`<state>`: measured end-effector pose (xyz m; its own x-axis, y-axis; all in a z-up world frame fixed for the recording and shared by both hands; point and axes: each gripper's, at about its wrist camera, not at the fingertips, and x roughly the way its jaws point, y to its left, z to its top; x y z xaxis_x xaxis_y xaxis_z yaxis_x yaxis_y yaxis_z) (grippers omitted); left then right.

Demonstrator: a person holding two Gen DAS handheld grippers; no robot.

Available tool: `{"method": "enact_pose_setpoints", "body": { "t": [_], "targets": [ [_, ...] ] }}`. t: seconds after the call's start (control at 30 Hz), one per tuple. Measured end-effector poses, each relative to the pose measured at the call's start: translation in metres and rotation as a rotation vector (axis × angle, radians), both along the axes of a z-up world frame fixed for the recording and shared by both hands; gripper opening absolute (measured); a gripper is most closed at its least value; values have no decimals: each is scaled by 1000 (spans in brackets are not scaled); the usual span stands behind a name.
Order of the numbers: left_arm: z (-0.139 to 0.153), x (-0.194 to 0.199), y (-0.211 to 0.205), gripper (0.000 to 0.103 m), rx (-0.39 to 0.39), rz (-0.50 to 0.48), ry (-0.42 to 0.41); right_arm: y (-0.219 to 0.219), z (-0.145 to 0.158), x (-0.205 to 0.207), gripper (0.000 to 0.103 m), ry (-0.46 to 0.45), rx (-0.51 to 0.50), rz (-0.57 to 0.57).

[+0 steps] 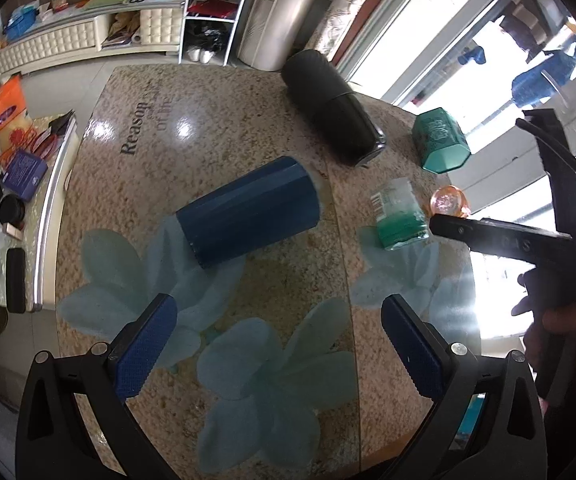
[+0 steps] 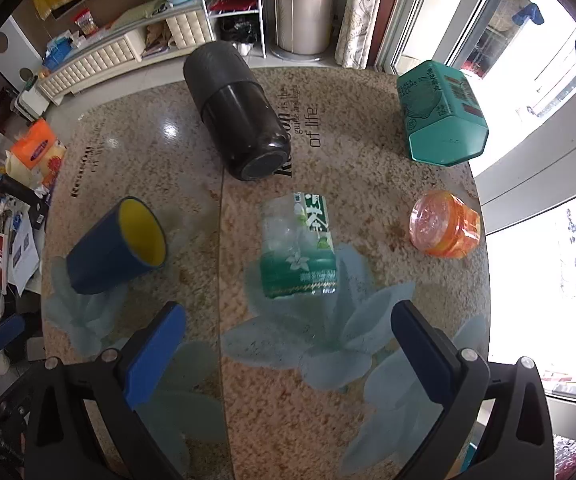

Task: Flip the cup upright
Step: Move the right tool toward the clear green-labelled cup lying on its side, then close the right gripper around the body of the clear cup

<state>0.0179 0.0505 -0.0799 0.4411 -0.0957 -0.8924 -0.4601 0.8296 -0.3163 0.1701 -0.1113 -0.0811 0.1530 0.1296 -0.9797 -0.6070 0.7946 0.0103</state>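
Left wrist view: the blue cup [image 1: 248,210] lay on its side mid-counter [image 1: 248,112], just beyond my left tool [image 1: 278,346], whose jaws gaped empty to straddle it; my right tool [image 2: 288,354] hovered released over the green bottle [image 2: 297,248].

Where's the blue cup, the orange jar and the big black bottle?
blue cup [image 2: 104,252]: right wrist view, on its outer side wall.
orange jar [image 2: 445,224]: right wrist view, on its side.
black bottle [image 2: 240,116]: right wrist view, mid-body.
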Motion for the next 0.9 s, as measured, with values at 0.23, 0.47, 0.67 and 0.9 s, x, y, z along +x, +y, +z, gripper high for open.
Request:
{"method": "enact_pose_setpoints", "body": {
  "t": [0.23, 0.47, 0.67, 0.9],
  "targets": [
    [-16, -3, -5, 103, 18, 25, 36, 13, -38, 29, 103, 63, -74, 34],
    [-27, -2, -13, 103, 4, 30, 65, 22, -66, 45, 103, 99, -117, 70],
    [-35, -3, -16, 103, -3, 42, 94, 23, -90, 54, 103, 142, -147, 77],
    [-38, -4, -15, 103, -8, 62, 109, 21, -116, 55, 102, 169, -142, 69]
  ]
}}
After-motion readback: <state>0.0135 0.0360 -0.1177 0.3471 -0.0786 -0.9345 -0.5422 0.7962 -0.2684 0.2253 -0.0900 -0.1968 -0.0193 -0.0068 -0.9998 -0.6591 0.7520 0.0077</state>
